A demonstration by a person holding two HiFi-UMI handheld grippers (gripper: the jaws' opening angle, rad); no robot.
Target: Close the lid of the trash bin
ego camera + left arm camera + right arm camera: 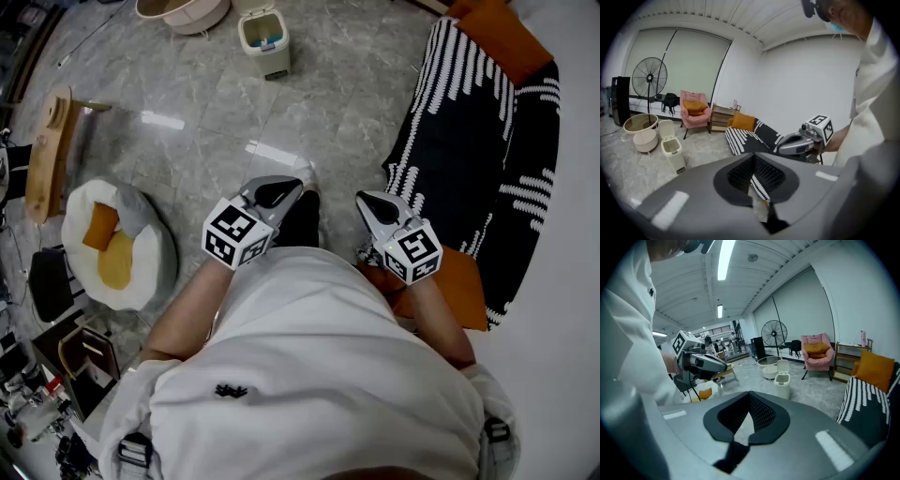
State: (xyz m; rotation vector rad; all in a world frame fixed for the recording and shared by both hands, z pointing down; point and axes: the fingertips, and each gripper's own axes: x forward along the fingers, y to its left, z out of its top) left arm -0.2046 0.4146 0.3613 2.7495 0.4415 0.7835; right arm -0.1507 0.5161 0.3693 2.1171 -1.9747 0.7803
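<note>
The cream trash bin [263,42] stands on the grey marble floor far ahead of me, its lid tipped up and open. The left gripper view shows the bin [673,151] at the left with the lid [665,128] upright. The right gripper view has it [782,383] at mid-distance. My left gripper [292,184] and right gripper [362,197] are held close to my body, side by side, well short of the bin. Both are shut with nothing between the jaws. Each gripper view shows the other gripper beside it.
A black-and-white striped sofa [478,141] with orange cushions lies along the right. A round basin [183,13] sits beside the bin. A white pet bed [117,246] and a wooden chair [49,150] are at the left. A standing fan [649,77] and a pink armchair [695,110] stand behind.
</note>
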